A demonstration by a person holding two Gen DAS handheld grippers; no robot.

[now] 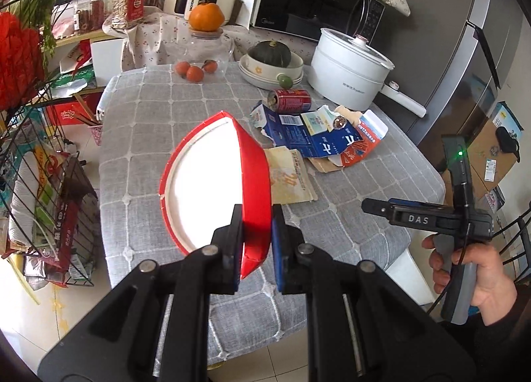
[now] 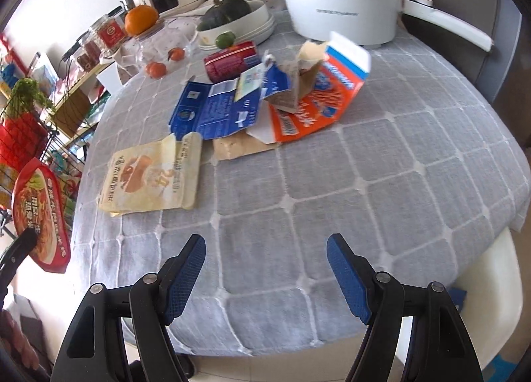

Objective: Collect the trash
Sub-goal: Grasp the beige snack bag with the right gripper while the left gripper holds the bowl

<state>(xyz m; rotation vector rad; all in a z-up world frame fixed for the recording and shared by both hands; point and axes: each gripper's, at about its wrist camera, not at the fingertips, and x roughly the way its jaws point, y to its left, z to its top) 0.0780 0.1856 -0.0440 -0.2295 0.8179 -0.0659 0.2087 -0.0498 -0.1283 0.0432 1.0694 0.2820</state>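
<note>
My left gripper (image 1: 256, 216) is shut on the rim of a red paper food tray (image 1: 212, 182) with a white inside, held on edge above the table; its printed red underside shows in the right wrist view (image 2: 41, 212). On the table lie a beige pouch (image 2: 152, 176), a torn blue carton (image 2: 215, 108), an orange-and-blue carton (image 2: 318, 99) and a red can (image 2: 230, 59) on its side. My right gripper (image 2: 265, 245) is open and empty above the table's near edge; it also shows in the left wrist view (image 1: 381, 207).
The grey checked tablecloth (image 2: 381, 182) covers the table. At the back stand a white electric pot (image 2: 338, 0), bowls with a dark squash (image 2: 232, 13), a green fruit (image 2: 225, 38) and small oranges (image 2: 156, 69). A wire rack (image 1: 49, 182) of goods stands left. A white chair (image 2: 491, 299) is at right.
</note>
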